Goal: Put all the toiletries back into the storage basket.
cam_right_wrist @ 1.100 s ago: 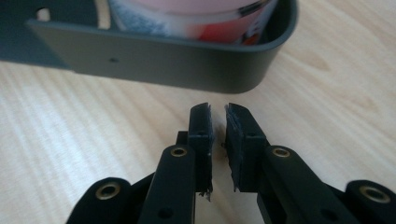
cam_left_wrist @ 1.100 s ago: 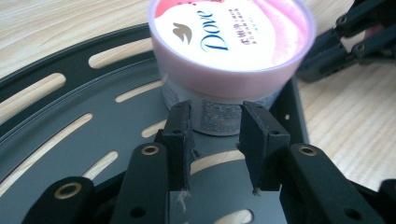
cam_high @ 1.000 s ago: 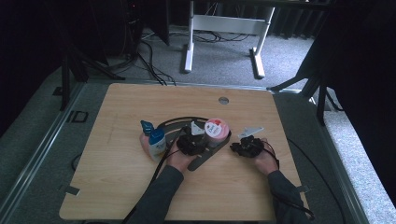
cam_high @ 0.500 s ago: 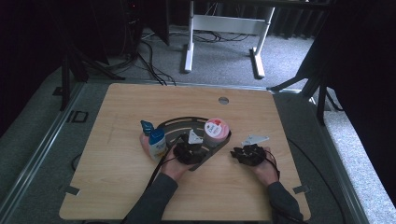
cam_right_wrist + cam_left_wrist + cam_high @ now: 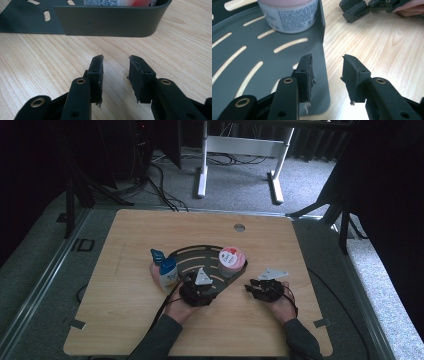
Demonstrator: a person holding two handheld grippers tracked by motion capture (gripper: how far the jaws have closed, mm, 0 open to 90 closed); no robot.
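The dark slotted tray (image 5: 192, 257) is lying on the wooden bench (image 5: 125, 320), a little left of its middle. A pink-lidded tub (image 5: 231, 260) is standing inside the tray at its right end, and two bottles (image 5: 165, 270) are standing just beside its left edge.

The left gripper (image 5: 327, 68) is hovering at the tray's near edge; its fingers are standing apart over the rim without pressing on it. The right gripper (image 5: 115, 66) is lying near the tray wall, over bare wood. Its fingers have just been opening and nothing is between them.
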